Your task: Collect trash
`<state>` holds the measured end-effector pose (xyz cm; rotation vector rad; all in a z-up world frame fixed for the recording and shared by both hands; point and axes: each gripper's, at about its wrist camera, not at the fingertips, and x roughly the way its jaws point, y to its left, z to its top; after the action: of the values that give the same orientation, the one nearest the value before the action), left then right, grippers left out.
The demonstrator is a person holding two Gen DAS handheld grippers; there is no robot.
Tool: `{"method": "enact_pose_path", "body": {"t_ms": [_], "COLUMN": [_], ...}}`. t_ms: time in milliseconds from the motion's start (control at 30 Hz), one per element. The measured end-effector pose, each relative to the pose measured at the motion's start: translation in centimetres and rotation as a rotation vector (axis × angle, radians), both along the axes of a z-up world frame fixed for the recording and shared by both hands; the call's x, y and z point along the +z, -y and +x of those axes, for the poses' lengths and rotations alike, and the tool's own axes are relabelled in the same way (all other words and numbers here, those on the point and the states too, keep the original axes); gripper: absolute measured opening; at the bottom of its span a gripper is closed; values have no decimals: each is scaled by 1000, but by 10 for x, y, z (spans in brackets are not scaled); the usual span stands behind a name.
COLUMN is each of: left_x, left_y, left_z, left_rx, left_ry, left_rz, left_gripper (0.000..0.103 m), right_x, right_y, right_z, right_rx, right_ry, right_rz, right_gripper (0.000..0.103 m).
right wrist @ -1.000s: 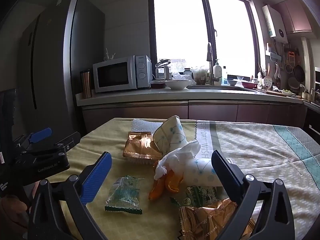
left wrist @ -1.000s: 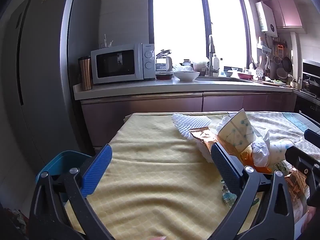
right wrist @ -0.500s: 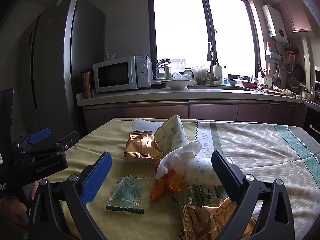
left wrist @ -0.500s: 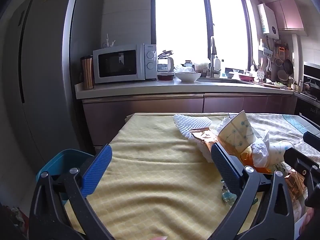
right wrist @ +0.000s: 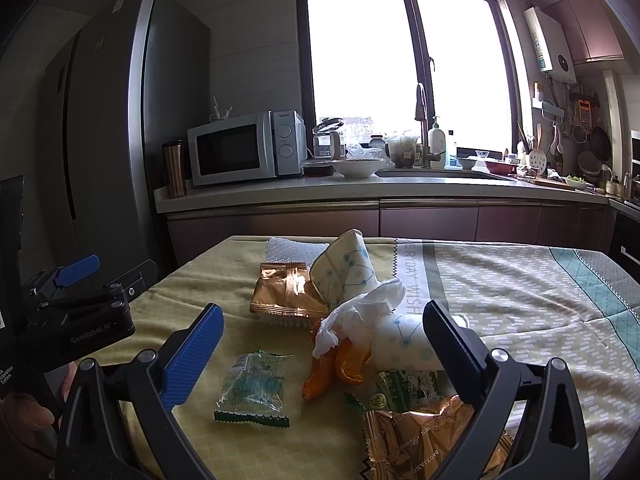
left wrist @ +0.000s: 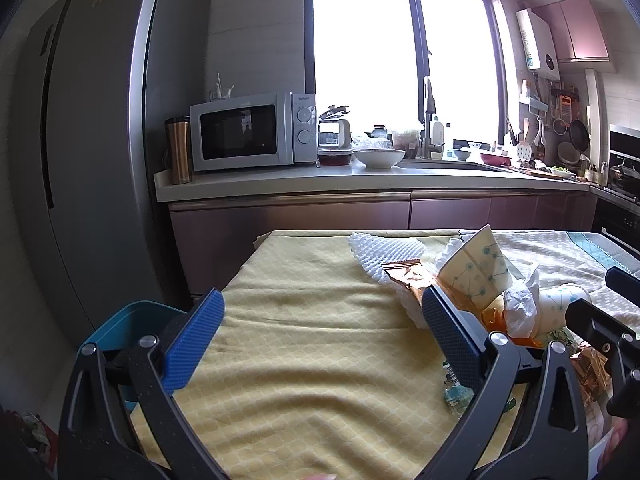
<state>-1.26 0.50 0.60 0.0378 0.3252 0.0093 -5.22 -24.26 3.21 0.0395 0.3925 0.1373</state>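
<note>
Trash lies in a pile on the yellow tablecloth (right wrist: 192,280): a gold snack wrapper (right wrist: 286,294), a crushed paper cup (right wrist: 346,272), a second cup on its side (right wrist: 404,344) with a white tissue (right wrist: 360,312), orange peel (right wrist: 332,368), a clear green wrapper (right wrist: 254,390), a green packet (right wrist: 396,392) and a gold bag (right wrist: 432,440). My right gripper (right wrist: 320,352) is open and empty just before the pile. My left gripper (left wrist: 320,340) is open and empty over bare cloth, left of the pile (left wrist: 472,280). It also shows in the right wrist view (right wrist: 76,308).
A blue bin (left wrist: 132,324) stands on the floor at the table's left edge. White foam netting (left wrist: 384,250) lies at the far side of the pile. A counter with a microwave (left wrist: 248,132) and a tall fridge (left wrist: 80,160) stand behind the table.
Both views have shifted only slightly; the right gripper has edged a little closer to the pile. Both grippers stay open and empty.
</note>
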Motion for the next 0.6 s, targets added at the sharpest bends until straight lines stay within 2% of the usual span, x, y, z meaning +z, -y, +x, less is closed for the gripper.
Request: {"method": "enact_pose_path", "body": {"t_ms": [600], "left_x": [2], "left_y": [0], "left_z": [-6], "left_rx": [11], "left_ry": [21], "left_rz": [0], "left_gripper": [97], "right_x": [-2], "right_y": [2], "right_z": [0], "right_rx": [-5], "right_ry": [5], "right_rz": [10], "right_gripper": [96]}}
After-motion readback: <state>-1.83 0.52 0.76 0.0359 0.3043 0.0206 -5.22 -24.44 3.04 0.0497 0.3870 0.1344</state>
